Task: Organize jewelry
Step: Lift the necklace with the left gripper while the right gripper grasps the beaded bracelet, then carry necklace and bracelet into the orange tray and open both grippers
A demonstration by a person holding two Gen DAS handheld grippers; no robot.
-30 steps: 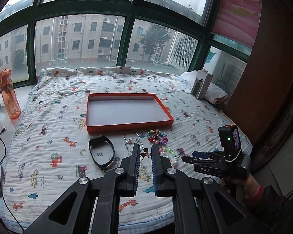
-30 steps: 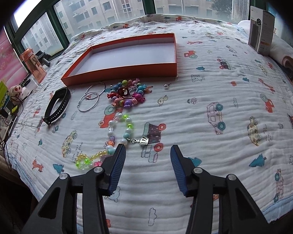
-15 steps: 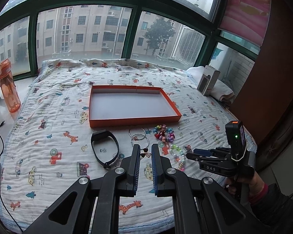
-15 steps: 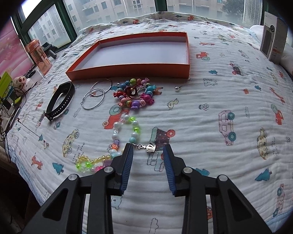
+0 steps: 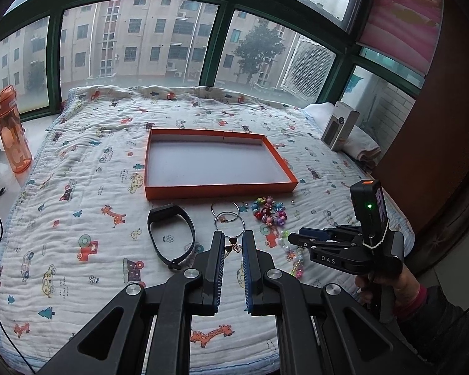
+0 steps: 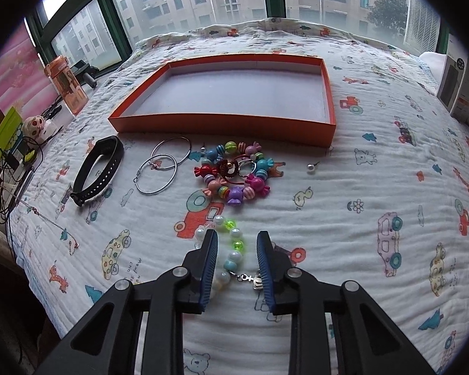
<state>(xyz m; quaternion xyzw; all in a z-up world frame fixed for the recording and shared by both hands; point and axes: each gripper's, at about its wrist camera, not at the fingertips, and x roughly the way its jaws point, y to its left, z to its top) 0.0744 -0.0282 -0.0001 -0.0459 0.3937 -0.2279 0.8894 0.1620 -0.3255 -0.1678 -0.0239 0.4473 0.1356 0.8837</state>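
Note:
An empty orange box (image 5: 219, 189) (image 6: 222, 126) lies on the patterned blanket. In front of it lie a black band (image 6: 97, 172), two silver hoops (image 6: 159, 155), a candy-bead bracelet (image 6: 234, 175) and a pearl stud (image 6: 311, 167). My right gripper (image 6: 236, 237) (image 5: 292, 238) points down over a pearl-and-green bead strand (image 6: 234, 243). Its jaws are closing with the strand between them, and the pads do not clearly press on it. My left gripper (image 5: 233, 237) is shut on a small heart pendant (image 5: 233, 241) at its tips, above the blanket near the hoops.
An orange bottle (image 5: 11, 131) stands on the sill at the left, with cables and small items beside it. A white carton (image 5: 340, 129) rests on a pillow at the right. A thin chain (image 6: 47, 218) trails over the blanket's left side. A hand (image 5: 387, 281) holds the right gripper.
The right jaws have narrowed from wide apart and the gripper has slid forward over the bead strand. The left gripper has moved lower and closer, with the heart pendant staying at its tips.

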